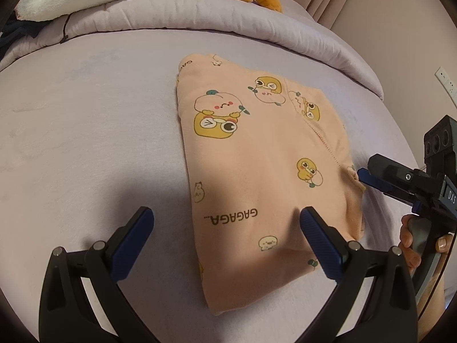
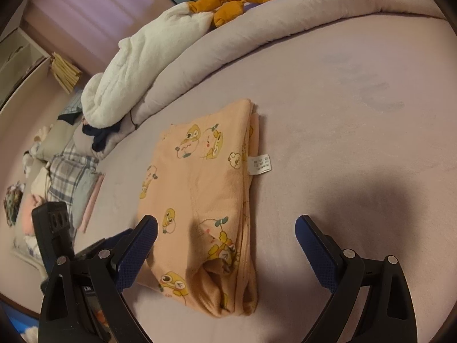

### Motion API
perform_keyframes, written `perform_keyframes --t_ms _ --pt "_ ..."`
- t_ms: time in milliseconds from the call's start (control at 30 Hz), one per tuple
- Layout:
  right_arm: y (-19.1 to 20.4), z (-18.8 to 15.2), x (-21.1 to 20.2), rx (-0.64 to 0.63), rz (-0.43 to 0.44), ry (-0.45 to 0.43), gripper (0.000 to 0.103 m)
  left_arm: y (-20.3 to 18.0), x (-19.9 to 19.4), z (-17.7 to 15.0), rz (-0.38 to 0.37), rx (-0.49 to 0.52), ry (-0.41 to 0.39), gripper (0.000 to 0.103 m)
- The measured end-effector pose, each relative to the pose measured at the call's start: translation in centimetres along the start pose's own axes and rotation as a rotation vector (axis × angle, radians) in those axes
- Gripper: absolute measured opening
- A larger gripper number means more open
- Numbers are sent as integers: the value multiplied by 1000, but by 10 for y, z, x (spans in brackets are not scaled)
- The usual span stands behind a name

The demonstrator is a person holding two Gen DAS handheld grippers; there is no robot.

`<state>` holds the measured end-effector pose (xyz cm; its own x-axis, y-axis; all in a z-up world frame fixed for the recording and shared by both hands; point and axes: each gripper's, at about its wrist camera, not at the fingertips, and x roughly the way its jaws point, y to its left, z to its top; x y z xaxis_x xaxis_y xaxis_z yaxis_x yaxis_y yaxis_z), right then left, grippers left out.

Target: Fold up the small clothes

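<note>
**Peach garment folded on the bed, both tongs spread wide**

The peach garment (image 1: 257, 154) lies folded in the middle of the bed (image 1: 85, 114), below the rolled duvet (image 1: 200, 20) at the far edge. In the left wrist view the left tongs (image 1: 227, 245) gape wide over its near edge, holding nothing; the right tongs (image 1: 368, 177) sit at its right side, their spread unclear here.

From the right wrist view the right tongs (image 2: 225, 245) stand wide and empty above the layered end, care label (image 2: 259, 165) poking out. A good next fold likely needs both corners pinched through all layers, edges squared.

Both wrist views closely overlook one folded garment (image 1: 257, 154).
</note>
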<state>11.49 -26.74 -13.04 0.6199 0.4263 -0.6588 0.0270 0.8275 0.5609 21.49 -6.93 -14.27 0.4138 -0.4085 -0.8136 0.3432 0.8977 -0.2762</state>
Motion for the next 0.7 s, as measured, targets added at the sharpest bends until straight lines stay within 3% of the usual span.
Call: perform_keyframes --t_ms 700 --pt "5 12 22 -31 0 28 96 -2 12 2 -1 28 4 102"
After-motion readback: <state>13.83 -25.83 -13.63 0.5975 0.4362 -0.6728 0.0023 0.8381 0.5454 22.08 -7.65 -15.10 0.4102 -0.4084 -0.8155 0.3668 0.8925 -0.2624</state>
